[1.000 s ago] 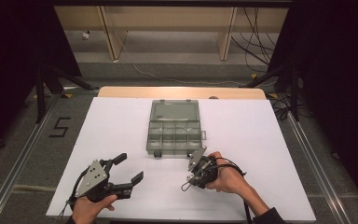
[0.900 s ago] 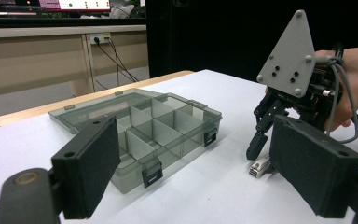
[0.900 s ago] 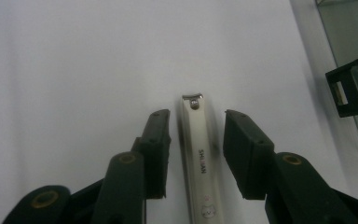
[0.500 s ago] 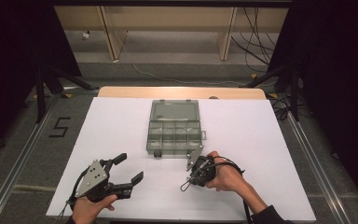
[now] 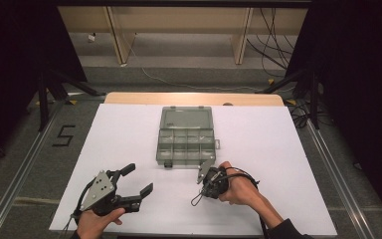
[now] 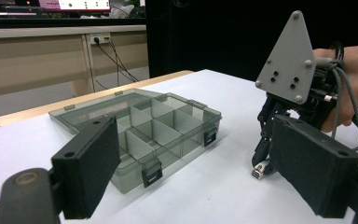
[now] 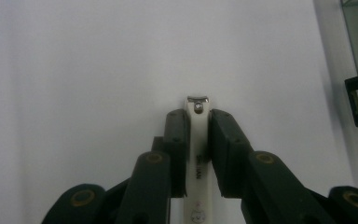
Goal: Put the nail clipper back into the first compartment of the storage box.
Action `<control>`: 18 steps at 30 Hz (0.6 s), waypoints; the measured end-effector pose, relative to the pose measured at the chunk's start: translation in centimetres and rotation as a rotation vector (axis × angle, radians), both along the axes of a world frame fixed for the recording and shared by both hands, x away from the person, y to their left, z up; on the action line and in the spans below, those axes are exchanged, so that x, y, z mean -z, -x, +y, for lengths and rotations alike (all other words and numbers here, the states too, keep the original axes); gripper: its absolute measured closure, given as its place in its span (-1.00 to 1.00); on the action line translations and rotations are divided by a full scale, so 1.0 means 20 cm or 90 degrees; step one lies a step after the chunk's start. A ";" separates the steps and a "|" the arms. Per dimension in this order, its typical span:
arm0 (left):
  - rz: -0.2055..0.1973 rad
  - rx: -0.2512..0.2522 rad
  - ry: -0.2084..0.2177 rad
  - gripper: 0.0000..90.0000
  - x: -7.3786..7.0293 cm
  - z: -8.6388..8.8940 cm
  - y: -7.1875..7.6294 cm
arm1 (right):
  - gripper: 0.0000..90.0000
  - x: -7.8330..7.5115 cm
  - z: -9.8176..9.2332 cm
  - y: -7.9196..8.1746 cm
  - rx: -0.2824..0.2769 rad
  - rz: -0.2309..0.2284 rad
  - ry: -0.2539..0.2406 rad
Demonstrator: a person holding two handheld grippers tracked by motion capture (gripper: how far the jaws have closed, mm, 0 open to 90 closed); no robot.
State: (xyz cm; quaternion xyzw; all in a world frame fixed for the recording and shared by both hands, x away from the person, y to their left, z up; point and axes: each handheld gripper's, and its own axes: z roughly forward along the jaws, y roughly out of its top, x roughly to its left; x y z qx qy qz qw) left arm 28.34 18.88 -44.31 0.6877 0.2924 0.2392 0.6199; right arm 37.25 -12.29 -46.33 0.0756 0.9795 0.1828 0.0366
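High view: a white table (image 5: 129,139) is filling the middle of the frame. At centre, a clear grey organiser box (image 5: 185,142) is lying open, lid folded back toward the top of the frame, compartments looking empty. In the lower left, the left gripper (image 5: 138,180) is hovering with its jaws spread wide, nothing between them. Just below and right of the box's near edge, the right gripper (image 5: 195,198) is sitting in the person's hand (image 5: 238,189), tips pointing down at the table; jaw state is not readable here.

Left gripper view: its own two jaws are standing well apart at lower left and lower right of the frame. The box is sitting at centre, latches facing the camera. At right, the right gripper is angling down, a small metal tip showing at its end, touching or just above the table (I cannot tell which).

Right gripper view: the jaws are pressing together on a nail clipper (image 7: 198,140), white body with a metal head poking past the pads at centre frame. A box latch is showing at the right edge.

Handling judgement: the clipper is looking light, rigid and smooth, so probably slippery under flat pads. The grip across its narrow sides, near the head end, seems sound; a hold nearer mid-body would likely resist pivoting better.
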 end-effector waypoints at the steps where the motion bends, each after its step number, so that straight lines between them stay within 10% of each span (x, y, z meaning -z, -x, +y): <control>1: 0.000 0.000 0.001 -0.65 0.00 0.00 0.00 | 0.71 0.00 0.00 0.00 0.003 0.000 0.000; 18: 0.000 0.000 0.003 -0.65 0.00 0.00 0.00 | 0.72 -0.09 -0.05 -0.03 0.071 -0.054 -0.133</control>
